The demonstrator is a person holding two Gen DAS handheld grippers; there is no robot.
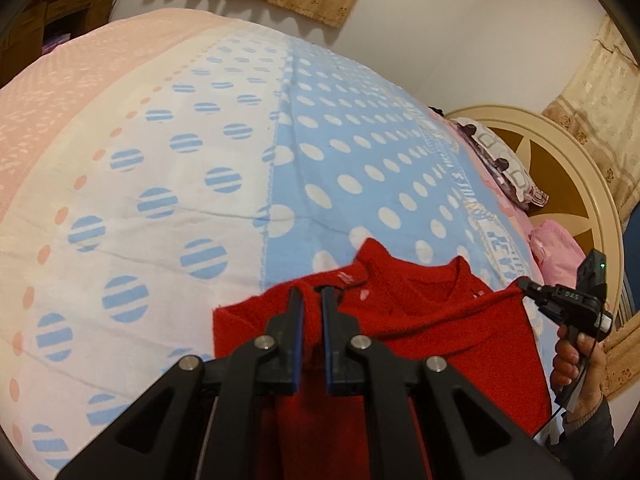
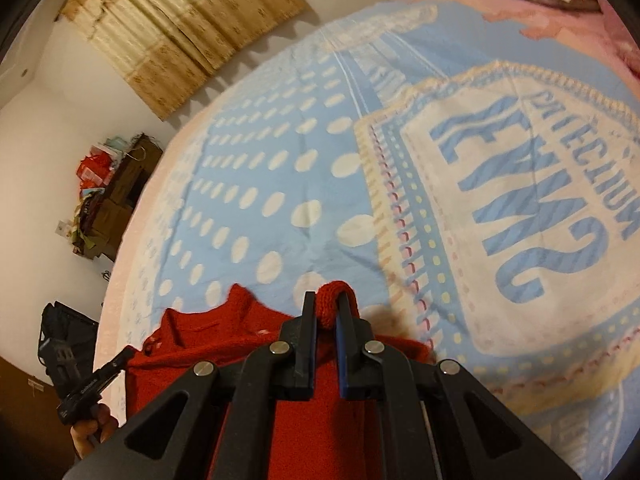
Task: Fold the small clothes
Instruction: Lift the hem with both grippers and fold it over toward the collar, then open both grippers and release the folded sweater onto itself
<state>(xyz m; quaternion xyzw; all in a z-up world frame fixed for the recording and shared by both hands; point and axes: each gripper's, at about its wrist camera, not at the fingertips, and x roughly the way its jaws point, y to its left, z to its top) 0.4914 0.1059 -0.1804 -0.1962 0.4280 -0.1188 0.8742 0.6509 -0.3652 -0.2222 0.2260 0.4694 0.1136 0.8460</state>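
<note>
The left gripper (image 1: 311, 289) and the right gripper (image 2: 326, 294) each have their jaws pinched on an edge of the red sweater (image 1: 420, 320), holding it stretched between them above the dotted blue bedspread (image 1: 360, 140).

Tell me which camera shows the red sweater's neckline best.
The left wrist view: the red sweater shows its open collar there. The right wrist view shows only bunched fabric behind the right gripper.
</note>
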